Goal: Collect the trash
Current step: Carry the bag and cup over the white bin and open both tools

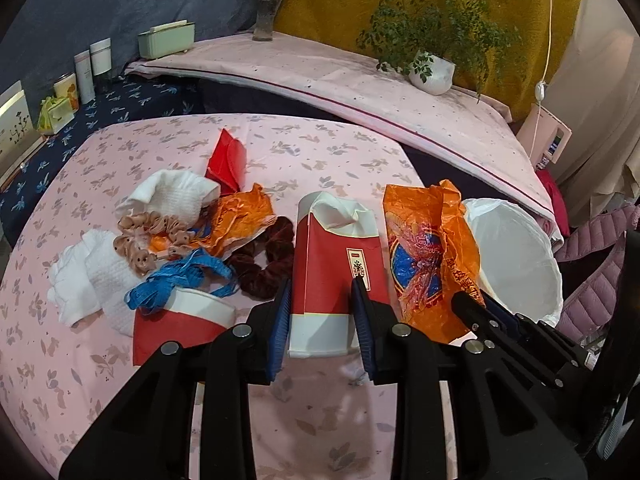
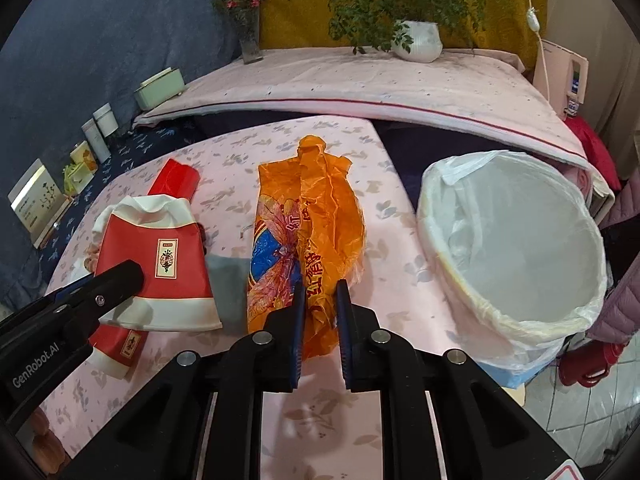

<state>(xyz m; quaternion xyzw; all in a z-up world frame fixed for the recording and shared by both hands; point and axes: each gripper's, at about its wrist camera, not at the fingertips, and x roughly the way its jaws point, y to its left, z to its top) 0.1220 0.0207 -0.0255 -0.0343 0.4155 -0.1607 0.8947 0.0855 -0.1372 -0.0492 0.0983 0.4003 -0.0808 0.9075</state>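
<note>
Right claw [image 2: 319, 320] pinches the orange bag [image 2: 308, 224]; left claw [image 1: 322, 320] straddles the red paper cup [image 1: 336, 264], jaws wide. I'd judge pickup underway; next, lift the bag toward the lined bin [image 2: 516, 240] at two o'clock.

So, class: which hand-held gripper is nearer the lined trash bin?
Right. The right hand-held gripper, pinching the orange bag, sits just beside the trash bin. The left hand-held gripper straddles the red cup, farther away.
</note>
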